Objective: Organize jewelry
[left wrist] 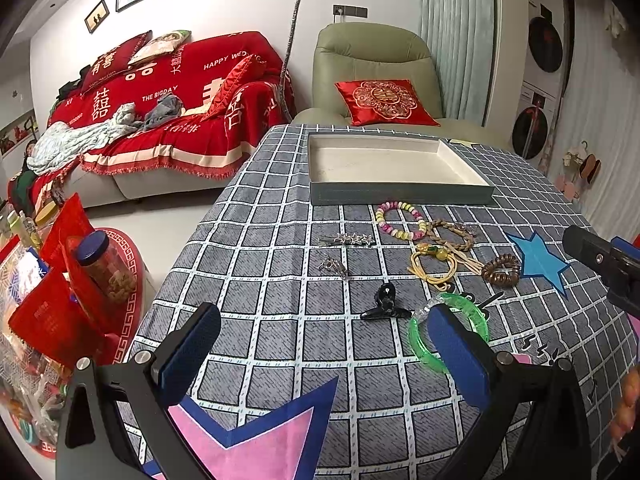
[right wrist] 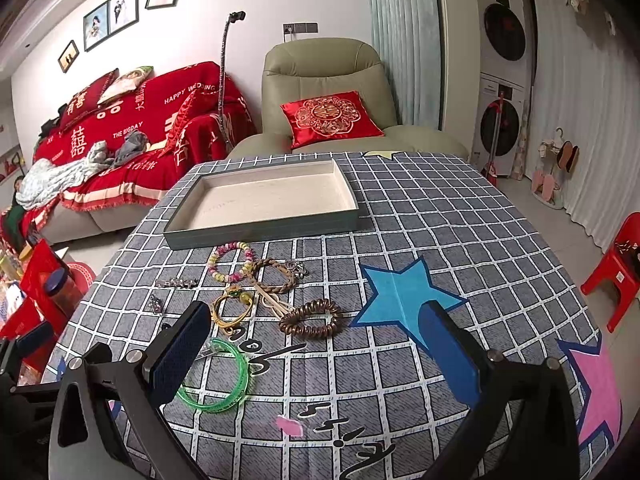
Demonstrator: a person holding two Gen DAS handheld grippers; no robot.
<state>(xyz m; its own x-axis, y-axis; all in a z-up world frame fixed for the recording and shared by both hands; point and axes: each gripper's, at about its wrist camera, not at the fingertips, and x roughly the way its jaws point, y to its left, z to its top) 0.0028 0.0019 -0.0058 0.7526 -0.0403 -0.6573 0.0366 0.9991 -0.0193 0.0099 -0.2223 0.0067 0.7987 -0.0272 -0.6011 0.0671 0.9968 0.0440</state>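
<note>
An empty grey tray (left wrist: 400,194) (right wrist: 260,230) with a cream lining sits at the far side of the checked table. In front of it lie a pastel bead bracelet (left wrist: 400,220) (right wrist: 230,262), a braided brown bracelet (left wrist: 454,236) (right wrist: 276,276), a yellow cord bracelet (left wrist: 434,266) (right wrist: 234,308), a brown coil hair tie (left wrist: 501,270) (right wrist: 312,318), a green bangle (left wrist: 448,332) (right wrist: 218,376), a black hair clip (left wrist: 386,302) and two silver clips (left wrist: 348,239) (left wrist: 333,266). My left gripper (left wrist: 320,344) is open above the near table. My right gripper (right wrist: 316,348) is open just short of the hair tie.
Blue (right wrist: 400,296) and pink (left wrist: 248,440) star patches mark the cloth. A low red table with a jar (left wrist: 106,264) stands left. A red sofa (left wrist: 168,108), a green armchair (right wrist: 324,92) and a red stool (right wrist: 618,268) surround the table.
</note>
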